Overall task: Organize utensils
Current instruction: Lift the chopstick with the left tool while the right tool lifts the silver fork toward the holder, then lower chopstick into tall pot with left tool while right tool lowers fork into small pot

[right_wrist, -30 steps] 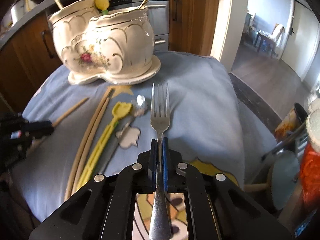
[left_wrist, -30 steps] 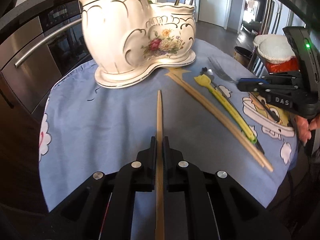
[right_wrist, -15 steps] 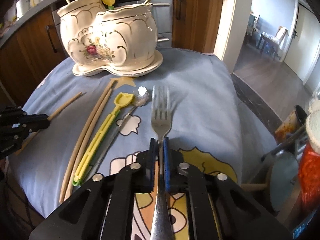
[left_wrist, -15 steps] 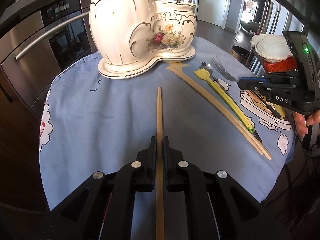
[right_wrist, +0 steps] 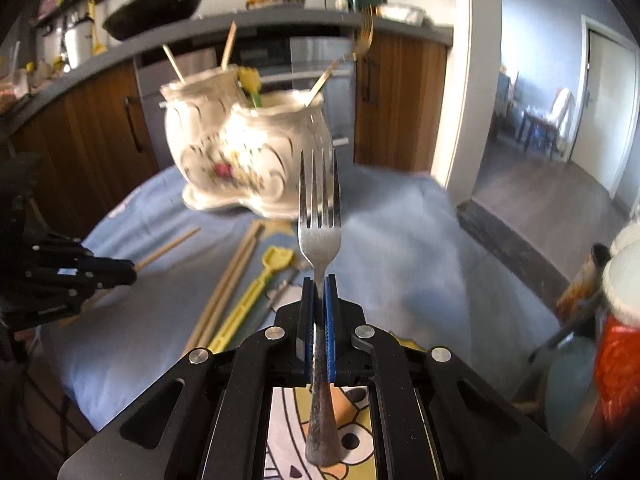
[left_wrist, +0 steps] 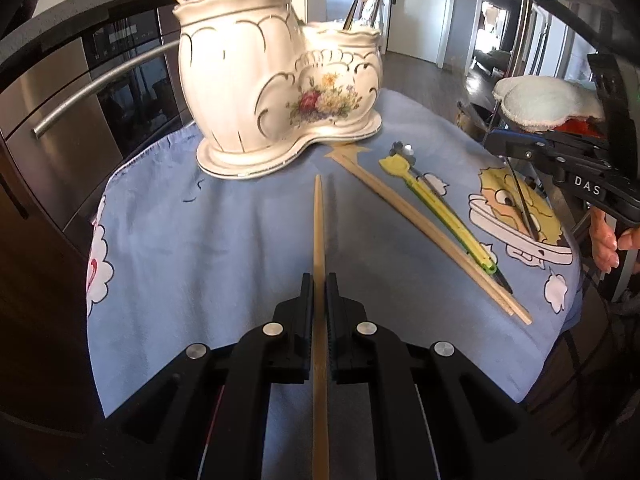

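My left gripper (left_wrist: 319, 280) is shut on a single wooden chopstick (left_wrist: 319, 224) that points toward the white floral ceramic holder (left_wrist: 280, 92). My right gripper (right_wrist: 319, 282) is shut on a steel fork (right_wrist: 319, 236), lifted off the cloth with its tines up, in front of the holder (right_wrist: 248, 160). In the left wrist view the right gripper (left_wrist: 500, 145) hangs at the right with the fork handle (left_wrist: 522, 196) slanting below it. On the blue cloth (left_wrist: 224, 248) lie a pair of chopsticks (left_wrist: 424, 228) and a yellow utensil (left_wrist: 440, 212).
The holder contains chopsticks (right_wrist: 228, 46), a gold fork (right_wrist: 340, 60) and a yellow-topped utensil (right_wrist: 249, 80). An oven (left_wrist: 80, 92) stands behind the table at left. A red container with a white cloth top (left_wrist: 548, 100) stands off the right edge. A hand (left_wrist: 604, 240) grips the right tool.
The right gripper has raised the fork off the cloth and tilted up, so the holder now sits behind the tines. The left gripper has shifted slightly, still holding its chopstick.
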`<action>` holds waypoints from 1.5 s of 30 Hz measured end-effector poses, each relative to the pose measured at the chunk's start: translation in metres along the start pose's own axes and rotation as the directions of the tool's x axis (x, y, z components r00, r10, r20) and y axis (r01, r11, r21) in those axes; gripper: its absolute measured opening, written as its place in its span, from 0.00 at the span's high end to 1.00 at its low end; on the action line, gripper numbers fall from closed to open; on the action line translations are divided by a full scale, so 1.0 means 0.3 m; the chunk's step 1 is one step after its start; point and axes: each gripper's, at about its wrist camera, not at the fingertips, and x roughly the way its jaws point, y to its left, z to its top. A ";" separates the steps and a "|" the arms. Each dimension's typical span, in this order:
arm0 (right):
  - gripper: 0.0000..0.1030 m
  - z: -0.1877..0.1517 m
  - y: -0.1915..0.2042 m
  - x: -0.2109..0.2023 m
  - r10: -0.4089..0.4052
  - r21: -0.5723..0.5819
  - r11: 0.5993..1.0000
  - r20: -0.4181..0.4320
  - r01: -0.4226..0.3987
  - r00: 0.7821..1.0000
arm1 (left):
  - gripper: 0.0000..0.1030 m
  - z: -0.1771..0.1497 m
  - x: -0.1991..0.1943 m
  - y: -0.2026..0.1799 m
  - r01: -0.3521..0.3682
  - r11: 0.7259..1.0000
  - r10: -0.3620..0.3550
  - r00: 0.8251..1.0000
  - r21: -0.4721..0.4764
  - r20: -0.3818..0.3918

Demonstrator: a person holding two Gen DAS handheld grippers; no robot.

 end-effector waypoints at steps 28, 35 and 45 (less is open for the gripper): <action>0.94 0.266 0.036 -0.178 0.083 -0.045 0.996 0.354 -0.072 0.932 | 0.94 0.219 -0.328 0.108 -0.004 0.999 0.031 0.826 -0.050 0.562; 0.94 0.384 0.028 -0.138 0.102 -0.017 0.994 0.417 -0.104 0.903 | 0.94 0.368 -0.357 0.155 0.054 0.997 -0.007 0.761 -0.052 0.649; 0.94 0.486 0.001 -0.025 0.058 0.051 0.994 0.476 -0.094 0.878 | 0.94 0.559 -0.269 0.190 0.104 0.993 -0.038 0.711 -0.052 0.702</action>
